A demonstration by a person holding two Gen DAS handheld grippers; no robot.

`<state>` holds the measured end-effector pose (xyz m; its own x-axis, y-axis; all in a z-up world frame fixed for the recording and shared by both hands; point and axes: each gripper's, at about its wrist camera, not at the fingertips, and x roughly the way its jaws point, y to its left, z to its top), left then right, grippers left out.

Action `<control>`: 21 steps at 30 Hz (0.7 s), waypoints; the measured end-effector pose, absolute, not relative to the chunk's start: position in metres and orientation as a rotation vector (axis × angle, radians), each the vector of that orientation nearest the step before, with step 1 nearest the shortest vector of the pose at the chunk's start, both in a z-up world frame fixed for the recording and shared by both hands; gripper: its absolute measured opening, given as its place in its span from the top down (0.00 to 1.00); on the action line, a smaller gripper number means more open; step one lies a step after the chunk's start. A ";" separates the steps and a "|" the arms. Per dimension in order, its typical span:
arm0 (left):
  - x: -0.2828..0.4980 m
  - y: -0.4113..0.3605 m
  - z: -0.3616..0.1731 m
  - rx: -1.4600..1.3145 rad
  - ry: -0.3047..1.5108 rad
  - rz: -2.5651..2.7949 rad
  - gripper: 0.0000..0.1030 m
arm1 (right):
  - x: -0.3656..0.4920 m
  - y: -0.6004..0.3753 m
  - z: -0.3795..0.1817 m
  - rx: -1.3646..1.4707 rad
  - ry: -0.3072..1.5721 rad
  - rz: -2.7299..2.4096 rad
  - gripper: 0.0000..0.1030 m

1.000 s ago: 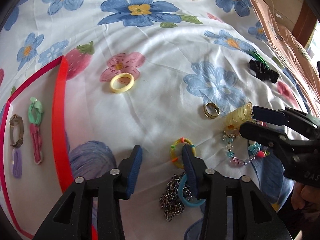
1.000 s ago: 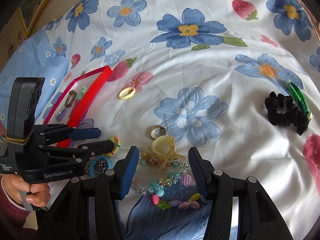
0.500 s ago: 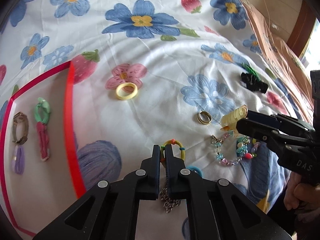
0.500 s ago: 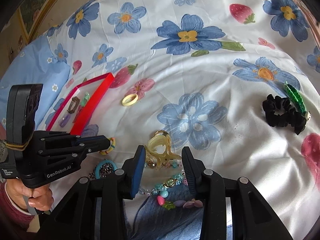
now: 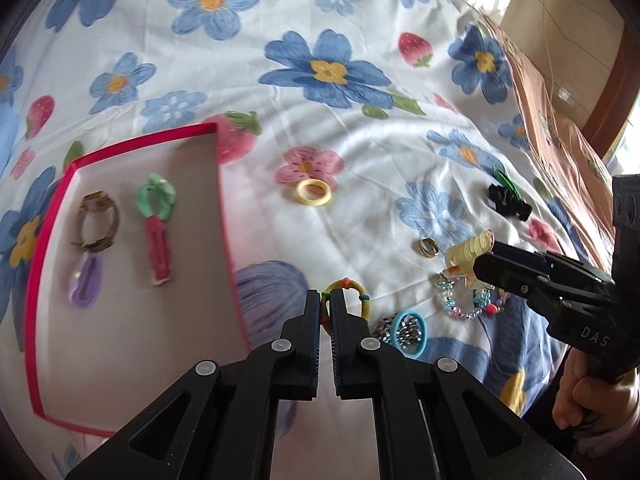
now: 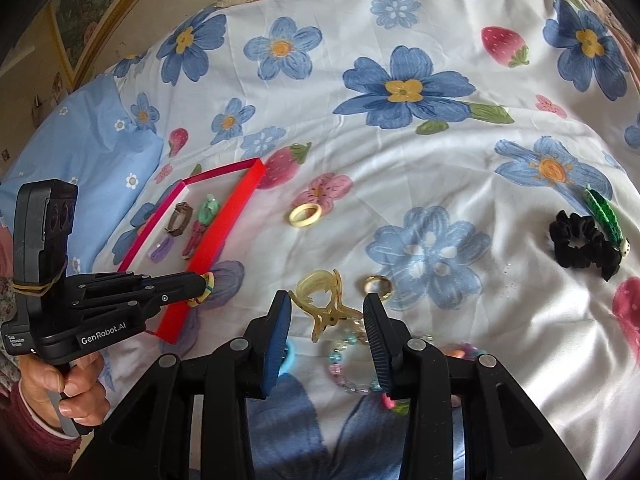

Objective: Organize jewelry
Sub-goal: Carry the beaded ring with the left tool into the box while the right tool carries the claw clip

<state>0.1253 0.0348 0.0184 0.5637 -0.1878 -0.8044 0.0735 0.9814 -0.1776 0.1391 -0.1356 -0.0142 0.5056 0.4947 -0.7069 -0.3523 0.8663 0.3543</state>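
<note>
My left gripper (image 5: 326, 300) is shut on a multicoloured hair tie (image 5: 355, 287), held just right of the red tray (image 5: 218, 184). The right wrist view shows the same gripper (image 6: 202, 282) with the tie at its tip, by the tray's near corner (image 6: 176, 320). My right gripper (image 6: 326, 302) is shut on a translucent yellow claw clip (image 6: 320, 304), its pads pressing the clip's two wings. The left wrist view shows that clip (image 5: 468, 252) lifted off the bedsheet at the right gripper's tip (image 5: 484, 258). In the tray lie a brown watch (image 5: 96, 220), a green and pink clip (image 5: 158, 232) and a purple clip (image 5: 86, 284).
On the flowered sheet lie a pale yellow ring (image 5: 313, 192), a gold ring (image 5: 428, 247), a beaded bracelet (image 5: 468, 304), a blue hair tie over a chain (image 5: 408, 328), a black scrunchie (image 6: 580, 246) and a green clip (image 6: 602, 212). A blue pillow (image 6: 100, 152) lies beyond the tray.
The left jaws closed on the multicoloured tie and carried it up and left toward the tray. The right jaws closed on the claw clip and raised it slightly off the bracelet.
</note>
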 end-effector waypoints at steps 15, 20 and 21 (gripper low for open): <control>0.080 0.104 0.037 -0.227 0.908 -0.034 0.96 | 0.131 -0.068 0.004 0.128 0.884 0.643 0.63; 0.069 0.129 0.037 -0.253 0.901 0.018 0.96 | 0.131 -0.036 0.008 0.105 0.884 0.704 0.63; 0.067 0.133 0.037 -0.257 0.900 0.027 0.96 | 0.132 -0.029 0.009 0.101 0.883 0.717 0.63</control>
<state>0.0672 0.1335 0.0374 0.6231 -0.0840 -0.7776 -0.1310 0.9690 -0.2097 0.1316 -0.0291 0.0089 0.4200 0.6109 -0.6711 -0.5311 0.7651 0.3641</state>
